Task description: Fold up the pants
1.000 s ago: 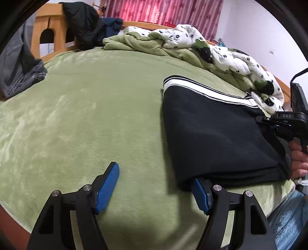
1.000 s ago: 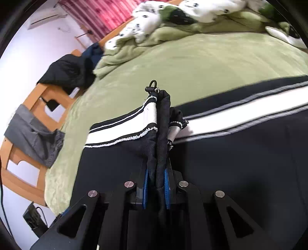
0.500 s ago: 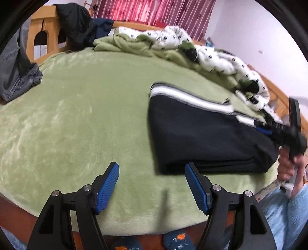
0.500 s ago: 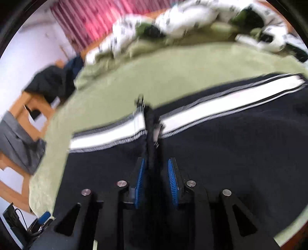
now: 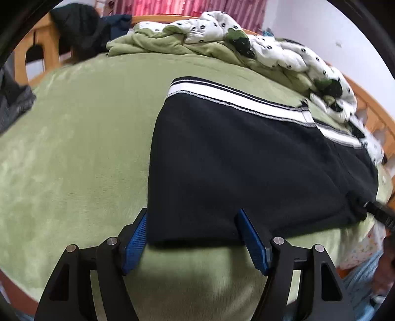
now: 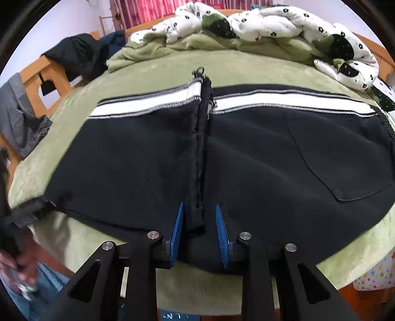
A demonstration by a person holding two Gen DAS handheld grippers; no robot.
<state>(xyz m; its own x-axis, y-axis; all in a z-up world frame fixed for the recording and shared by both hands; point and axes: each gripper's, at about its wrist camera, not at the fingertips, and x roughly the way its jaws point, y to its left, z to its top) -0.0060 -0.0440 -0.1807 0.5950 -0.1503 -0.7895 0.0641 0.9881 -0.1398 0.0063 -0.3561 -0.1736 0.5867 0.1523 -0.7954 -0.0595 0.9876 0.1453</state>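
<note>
Folded pants (image 6: 246, 153) on green bed (image 6: 172, 71)

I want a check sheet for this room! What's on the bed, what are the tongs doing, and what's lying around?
Surface: green blanket on a bed, wooden frame at its edges.
Job's things: black pants with a white stripe, lying flat near the front edge, with a raised ridge of cloth up the middle.
Clutter: spotted quilt bunched at the far side; dark jacket and grey jeans over the frame.
Grippers: left tongs open at the pants' near edge, one pad each side of its corner; right tongs just opened, ridge between the pads, not squeezed.
Cables: nothing seen.
Surroundings: red curtain, white wall.
</note>
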